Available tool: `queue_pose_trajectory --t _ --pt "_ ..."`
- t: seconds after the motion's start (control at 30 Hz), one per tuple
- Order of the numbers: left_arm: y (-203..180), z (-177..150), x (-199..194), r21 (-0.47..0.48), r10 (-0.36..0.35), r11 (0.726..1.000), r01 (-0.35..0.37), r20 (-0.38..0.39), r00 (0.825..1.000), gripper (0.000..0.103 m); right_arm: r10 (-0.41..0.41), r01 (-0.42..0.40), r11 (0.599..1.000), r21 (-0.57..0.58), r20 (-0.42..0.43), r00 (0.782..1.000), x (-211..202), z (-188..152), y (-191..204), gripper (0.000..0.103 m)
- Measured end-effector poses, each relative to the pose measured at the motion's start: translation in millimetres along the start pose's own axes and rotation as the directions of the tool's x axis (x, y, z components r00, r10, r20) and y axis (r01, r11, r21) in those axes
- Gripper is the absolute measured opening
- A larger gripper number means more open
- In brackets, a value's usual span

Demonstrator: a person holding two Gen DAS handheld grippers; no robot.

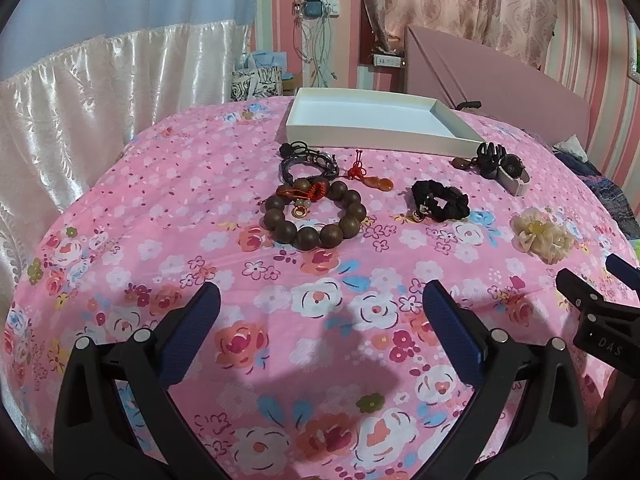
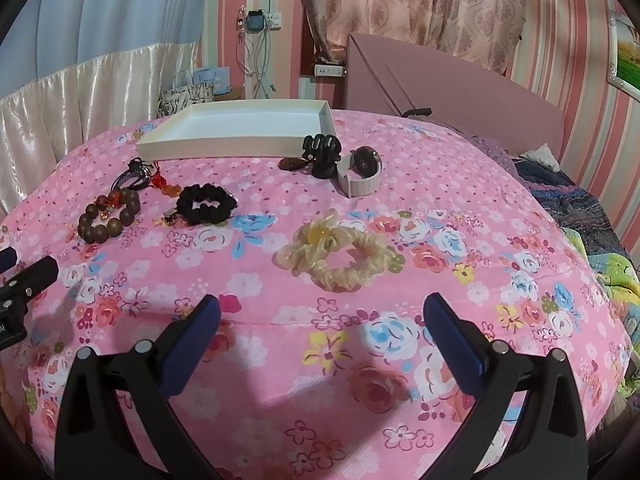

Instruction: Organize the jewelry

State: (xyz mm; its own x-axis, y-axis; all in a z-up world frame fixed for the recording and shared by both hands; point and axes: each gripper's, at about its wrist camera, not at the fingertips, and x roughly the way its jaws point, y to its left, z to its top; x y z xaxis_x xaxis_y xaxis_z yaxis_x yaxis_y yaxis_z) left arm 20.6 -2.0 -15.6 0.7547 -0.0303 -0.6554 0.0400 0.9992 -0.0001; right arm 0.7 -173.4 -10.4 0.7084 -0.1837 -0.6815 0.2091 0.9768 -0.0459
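A white shallow box (image 1: 320,136) (image 2: 208,148) sits empty at the far side of a pink floral bedspread (image 1: 280,344). In front of it lie a brown wooden bead bracelet (image 1: 316,236) (image 2: 100,234), a black cord bracelet (image 1: 308,162), a red knot charm (image 1: 366,176), a black scrunchie (image 1: 442,200) (image 2: 206,204), a black claw clip (image 1: 490,156) (image 2: 322,148), a watch (image 2: 360,176) and a cream scrunchie (image 1: 540,238) (image 2: 340,258). My left gripper (image 1: 320,308) is open and empty, short of the bead bracelet. My right gripper (image 2: 320,316) is open and empty, just short of the cream scrunchie.
A pink headboard (image 1: 500,76) stands behind the box. A white satin curtain (image 1: 80,100) hangs at the left. Rumpled dark and green bedding (image 2: 592,216) lies at the right edge of the bed.
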Motion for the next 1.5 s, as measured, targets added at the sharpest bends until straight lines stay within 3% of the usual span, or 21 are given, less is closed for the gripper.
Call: queue_pose_trajectory --t 0.67,0.77,0.93,1.0,1.4,1.5 --pt "20.0 28.5 7.7 0.002 -0.011 1.0 0.011 -0.049 0.999 0.1 0.042 -0.045 0.997 -0.064 -0.053 0.998 -1.1 29.7 7.8 0.101" --pt "22.8 33.0 9.3 0.004 -0.012 1.0 0.012 -0.059 0.998 0.1 0.014 -0.018 0.997 -0.078 -0.046 0.999 -1.6 37.9 7.9 0.101" --pt "27.4 44.2 13.2 0.001 0.0 1.0 0.0 -0.063 0.998 0.1 -0.101 0.105 0.988 -0.11 0.037 0.994 -8.6 54.4 10.2 0.101" --pt "27.3 49.7 15.9 0.002 -0.005 1.0 0.006 -0.065 0.998 0.1 -0.107 0.113 0.987 -0.11 0.062 0.992 -10.5 60.7 9.0 0.101" --pt "20.4 87.0 28.2 0.017 -0.081 0.996 0.083 -0.08 0.994 0.1 0.083 -0.084 0.995 -0.051 -0.034 0.996 19.8 97.1 0.9 0.101" --pt "24.9 109.9 32.6 -0.012 -0.076 0.997 0.076 -0.091 0.993 0.1 0.073 -0.076 0.995 -0.062 -0.052 0.996 31.3 115.9 3.5 0.101"
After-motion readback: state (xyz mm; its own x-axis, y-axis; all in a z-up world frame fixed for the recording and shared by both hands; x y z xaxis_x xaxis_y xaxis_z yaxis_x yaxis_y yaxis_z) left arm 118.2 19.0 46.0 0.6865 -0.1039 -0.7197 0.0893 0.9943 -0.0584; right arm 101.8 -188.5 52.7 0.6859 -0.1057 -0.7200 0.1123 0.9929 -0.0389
